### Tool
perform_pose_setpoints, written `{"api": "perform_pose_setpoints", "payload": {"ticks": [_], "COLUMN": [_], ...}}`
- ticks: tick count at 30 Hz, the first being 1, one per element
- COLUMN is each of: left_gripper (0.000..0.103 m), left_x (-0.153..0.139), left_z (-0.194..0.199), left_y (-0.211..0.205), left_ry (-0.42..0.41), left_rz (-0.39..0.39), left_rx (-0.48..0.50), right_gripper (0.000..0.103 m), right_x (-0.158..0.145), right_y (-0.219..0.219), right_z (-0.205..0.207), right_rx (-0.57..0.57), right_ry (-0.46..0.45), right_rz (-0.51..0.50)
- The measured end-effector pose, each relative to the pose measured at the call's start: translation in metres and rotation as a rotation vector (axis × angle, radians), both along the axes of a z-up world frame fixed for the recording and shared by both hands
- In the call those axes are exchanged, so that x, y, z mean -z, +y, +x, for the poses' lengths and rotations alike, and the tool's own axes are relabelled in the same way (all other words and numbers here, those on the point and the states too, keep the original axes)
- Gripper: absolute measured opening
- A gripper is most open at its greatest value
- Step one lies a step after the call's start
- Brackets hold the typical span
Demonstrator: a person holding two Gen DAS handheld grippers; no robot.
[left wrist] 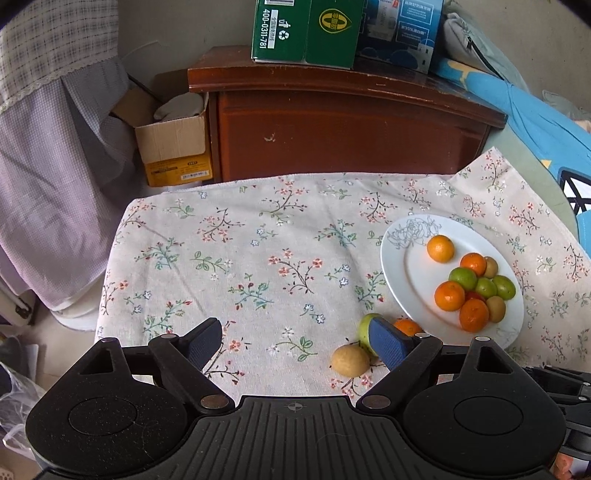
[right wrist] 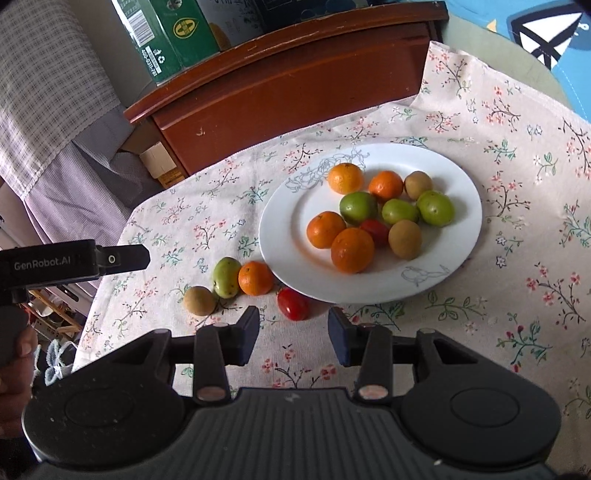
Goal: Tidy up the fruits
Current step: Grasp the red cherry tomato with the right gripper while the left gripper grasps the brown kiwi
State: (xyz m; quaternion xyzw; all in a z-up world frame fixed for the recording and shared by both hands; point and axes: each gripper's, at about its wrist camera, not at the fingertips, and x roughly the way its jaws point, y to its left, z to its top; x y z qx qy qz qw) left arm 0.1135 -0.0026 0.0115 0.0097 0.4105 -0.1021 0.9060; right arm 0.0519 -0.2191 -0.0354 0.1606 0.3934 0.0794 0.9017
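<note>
A white plate [right wrist: 284, 225] on the floral cloth holds several oranges, green fruits, brown fruits and a red one. Left of the plate lie a tan fruit [right wrist: 198, 301], a green fruit [right wrist: 226, 277], an orange [right wrist: 255, 277] and a red tomato [right wrist: 293, 303]. My right gripper [right wrist: 293, 328] is partly open and holds nothing; the tomato lies just beyond its tips. My left gripper [left wrist: 295, 339] stands wide open over bare cloth. Its right finger [left wrist: 386, 341] covers part of the green fruit [left wrist: 365, 326] and the orange [left wrist: 406, 326]. The tan fruit [left wrist: 350, 361] lies beside that finger. The plate [left wrist: 397, 273] is at the right.
A brown wooden cabinet [left wrist: 347, 136] stands behind the table, with a green carton [left wrist: 306, 33] on top. A cardboard box [left wrist: 173, 147] sits on the floor at the left. The cloth's left edge [left wrist: 110, 266] drops off to the floor. Blue bedding [left wrist: 535, 122] lies at the right.
</note>
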Motion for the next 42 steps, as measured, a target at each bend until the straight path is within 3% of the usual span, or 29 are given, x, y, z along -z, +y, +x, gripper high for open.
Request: {"api": "perform_pose_setpoints", "payload": {"ticks": [12,18,29,36,42], "left_gripper": [0.088,0.088,0.087,0.086,0.064], "left_x": [0.016,0.024,0.042,0.051,0.056], "left_z": [0.0,-0.001,-0.002,-0.002,0.003], "left_y": [0.005,-0.002,-0.018,-0.031,-0.032], "left_ry": [0.04,0.047,0.058,0.021,0.024], "left_rz": [0.014,0.02,0.041,0.071,0.039], "left_rx": [0.002,0.034,0.116,0.172,0.172], "right_gripper": [0.04,0.019,0.018,0.018,0.018], "right_x": [0.016,0.018,-0.001,0.002,0.003], "right_y": [0.015,0.022,0.021,0.017,0.014], "right_z": [0.01,0.011,0.0,0.0,0.0], "right_rx": [0.001,-0.021,-0.038,-0.026,-0.009], "right_ry": [-0.037,-0.067,-0.032,0.009,0.023], "right_rz": [-0.045,-0.094,-0.067,-0.048,-0.04]}}
